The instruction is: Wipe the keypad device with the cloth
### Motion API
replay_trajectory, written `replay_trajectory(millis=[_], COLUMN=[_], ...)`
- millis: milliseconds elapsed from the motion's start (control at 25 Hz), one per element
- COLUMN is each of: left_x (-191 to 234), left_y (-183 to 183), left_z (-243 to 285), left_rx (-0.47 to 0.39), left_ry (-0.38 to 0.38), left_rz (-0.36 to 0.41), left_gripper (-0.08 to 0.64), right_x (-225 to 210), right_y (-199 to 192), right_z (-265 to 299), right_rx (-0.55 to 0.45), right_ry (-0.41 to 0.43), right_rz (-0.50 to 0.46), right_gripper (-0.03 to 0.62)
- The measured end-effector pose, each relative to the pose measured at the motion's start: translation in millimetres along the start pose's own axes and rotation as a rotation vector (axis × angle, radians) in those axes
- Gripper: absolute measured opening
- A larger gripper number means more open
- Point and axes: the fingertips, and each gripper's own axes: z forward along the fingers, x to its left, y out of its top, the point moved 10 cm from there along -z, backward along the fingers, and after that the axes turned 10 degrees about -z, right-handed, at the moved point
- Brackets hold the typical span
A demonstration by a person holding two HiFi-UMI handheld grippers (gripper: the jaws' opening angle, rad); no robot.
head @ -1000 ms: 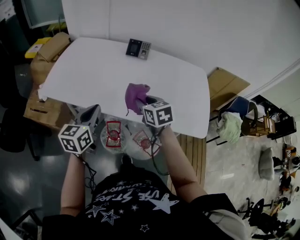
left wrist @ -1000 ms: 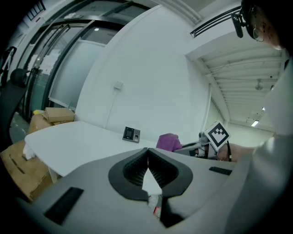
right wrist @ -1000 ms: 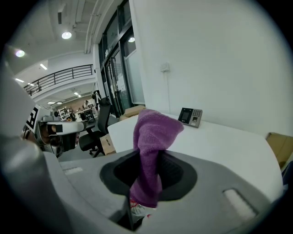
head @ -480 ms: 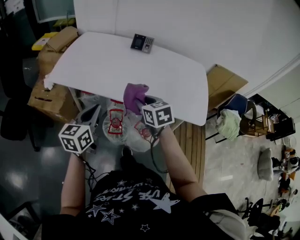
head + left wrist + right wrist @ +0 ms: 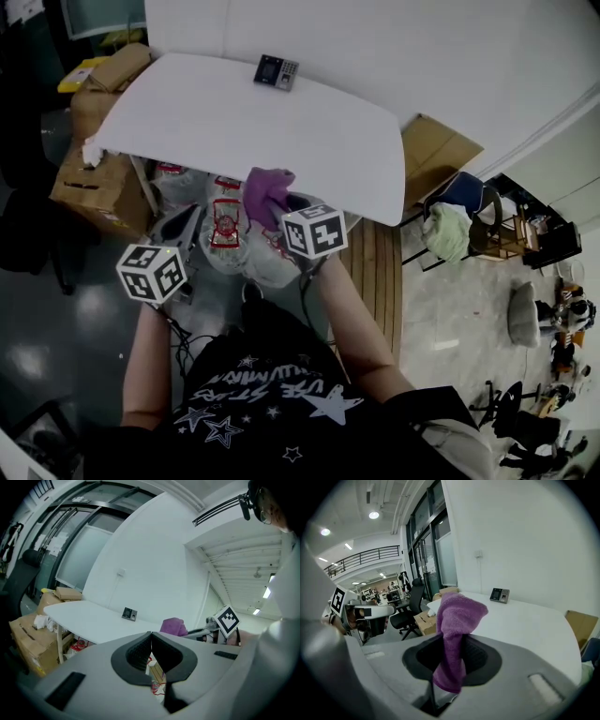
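Observation:
The keypad device (image 5: 277, 71), small and dark, lies at the far edge of the white table (image 5: 187, 122); it also shows as the keypad device (image 5: 129, 614) and the keypad device (image 5: 499, 595). My right gripper (image 5: 284, 202) is shut on a purple cloth (image 5: 265, 194), held just off the table's near edge. The cloth (image 5: 457, 620) sticks up between the jaws and hangs down in front. My left gripper (image 5: 183, 225) hovers lower left, off the table, its jaws shut with nothing in them (image 5: 151, 637). Both are far from the keypad.
Cardboard boxes (image 5: 89, 178) stand left of the table. Plastic bags with red print (image 5: 225, 225) lie under its near edge. A flat cardboard sheet (image 5: 439, 155) and chairs with clothes (image 5: 459, 230) are at the right. A white wall runs behind the table.
The table and keypad have slid away in the head view; both grippers have come back off the table's near edge. The cloth stays in the right gripper.

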Motion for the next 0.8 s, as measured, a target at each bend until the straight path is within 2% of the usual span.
replay_trajectory(millis=[200,480,800], left_x=[-3,-9,-49], left_y=[-8,-7,-22], left_z=[-6,-3,11], left_rx=[-0.016,-0.045,-0.063], left_ry=[0.008,0.06,0.108], left_rz=[-0.008,-0.014,0.004], left_gripper=[0.008,0.008,0.008], right_x=[4,-2,-28], right_y=[-4,-6,-21], right_z=[-5,-4,-25], right_rx=[0.001,-0.007,-0.009], right_ry=[0.008,0.077,0.134], right_rz=[-0.009,-0.017,-0.051], right_gripper=[0.094,0.094,0.094])
